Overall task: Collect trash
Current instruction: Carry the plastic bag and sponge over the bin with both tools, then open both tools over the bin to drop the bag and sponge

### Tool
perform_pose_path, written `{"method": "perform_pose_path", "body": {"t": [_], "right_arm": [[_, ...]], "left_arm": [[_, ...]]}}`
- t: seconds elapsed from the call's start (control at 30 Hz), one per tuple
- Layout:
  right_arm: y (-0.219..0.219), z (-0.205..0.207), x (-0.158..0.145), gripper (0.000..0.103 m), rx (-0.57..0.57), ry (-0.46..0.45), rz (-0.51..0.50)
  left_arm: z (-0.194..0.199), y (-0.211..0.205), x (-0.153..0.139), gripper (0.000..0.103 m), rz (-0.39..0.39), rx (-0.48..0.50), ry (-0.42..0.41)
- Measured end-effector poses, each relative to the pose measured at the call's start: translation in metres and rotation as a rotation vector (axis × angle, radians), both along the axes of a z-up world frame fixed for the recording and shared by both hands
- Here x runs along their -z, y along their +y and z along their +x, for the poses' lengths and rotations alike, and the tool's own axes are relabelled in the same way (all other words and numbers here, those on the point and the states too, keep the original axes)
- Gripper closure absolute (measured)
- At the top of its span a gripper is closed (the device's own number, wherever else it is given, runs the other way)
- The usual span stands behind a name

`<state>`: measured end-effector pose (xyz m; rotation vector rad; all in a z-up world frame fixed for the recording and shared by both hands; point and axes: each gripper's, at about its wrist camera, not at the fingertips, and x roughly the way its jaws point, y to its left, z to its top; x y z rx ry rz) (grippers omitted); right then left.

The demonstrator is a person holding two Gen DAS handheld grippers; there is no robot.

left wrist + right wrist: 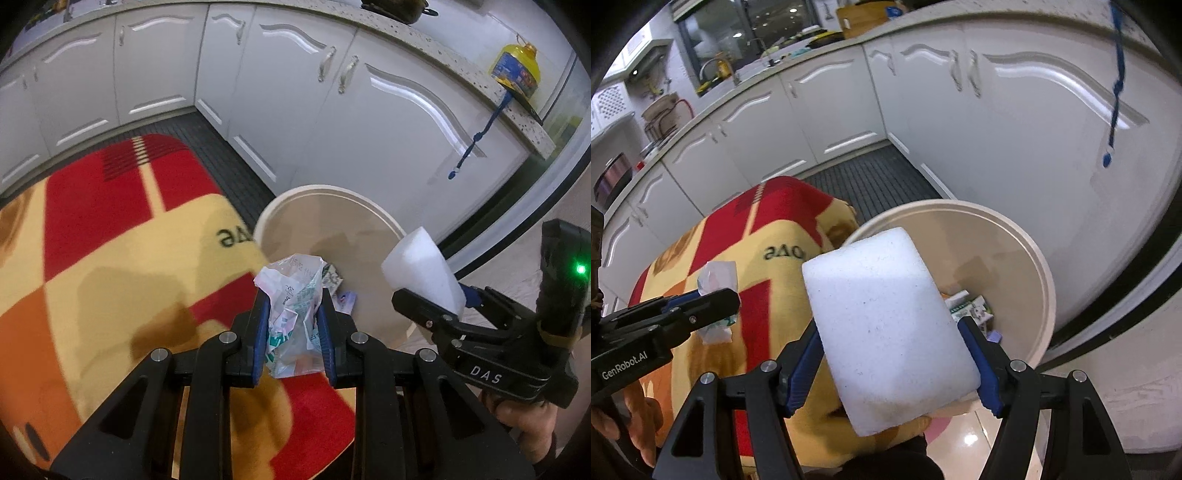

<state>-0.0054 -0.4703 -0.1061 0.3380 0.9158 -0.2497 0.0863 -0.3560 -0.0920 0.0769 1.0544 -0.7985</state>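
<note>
Left gripper (293, 314) clamps a crumpled plastic wrapper (293, 295), translucent white with green and pink print, its top poking above the blue pads (260, 325). Right gripper (892, 365) grips a white foam block (886, 325), matte and faintly speckled, wide enough to hold the jaws well apart; the block's rounded upper end rises past the fingertips. Just ahead of both tools stands a beige bin (332, 221), round, open-topped, with scraps of printed packaging (971, 310) lying at its bottom. The wrapper hangs at the bin's near rim, while the block overlaps the rim's near-left part in the right wrist view. Beyond the bin, white cabinets (369, 122) run close behind it. To the left of the tools lies a red, yellow and orange rug (110, 277), bordered by a dark ribbed mat (871, 181) towards the cabinet corner.
</note>
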Motion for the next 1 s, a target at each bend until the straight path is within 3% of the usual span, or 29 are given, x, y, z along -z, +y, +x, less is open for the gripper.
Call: {"method": "perform_pose_path", "body": {"t": [1.0], "right_arm": [[-0.044, -0.002, 0.04, 0.033, 0.095, 0.086, 0.045]], "left_arm": [[0.021, -0.038, 0.028, 0.08, 0.003, 0.022, 0.068]]}}
